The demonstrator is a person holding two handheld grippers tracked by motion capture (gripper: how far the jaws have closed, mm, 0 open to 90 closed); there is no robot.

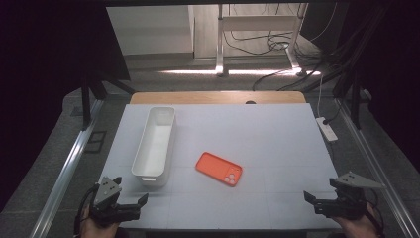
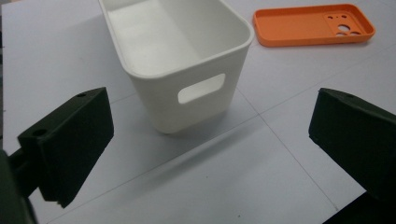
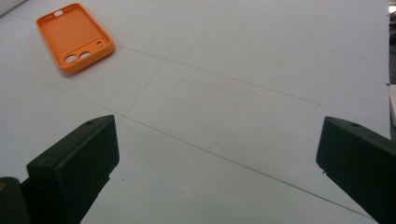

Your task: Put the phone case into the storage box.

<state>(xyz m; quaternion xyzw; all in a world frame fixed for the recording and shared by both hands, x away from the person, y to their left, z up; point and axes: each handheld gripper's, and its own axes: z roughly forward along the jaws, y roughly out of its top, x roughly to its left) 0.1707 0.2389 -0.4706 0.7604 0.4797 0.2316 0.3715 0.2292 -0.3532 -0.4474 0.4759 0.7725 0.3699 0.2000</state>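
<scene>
An orange phone case (image 1: 219,169) lies inside-up near the middle of the white table (image 1: 257,139). Left of it stands a long white bin (image 1: 154,145), empty, with a handle slot in its near end (image 2: 201,88). My left gripper (image 1: 130,196) rests at the table's front left corner, open, facing the bin's near end with nothing between its jaws. In the left gripper view the case (image 2: 314,27) lies beyond the bin to the right. My right gripper (image 1: 317,199) sits at the front right corner, open and empty; in its own view the case (image 3: 74,37) lies far off at the upper left.
A white power strip (image 1: 327,129) lies off the table's right edge, with cables on the floor behind. Metal rails (image 1: 67,168) run along both sides. A wooden strip (image 1: 218,97) borders the table's far edge.
</scene>
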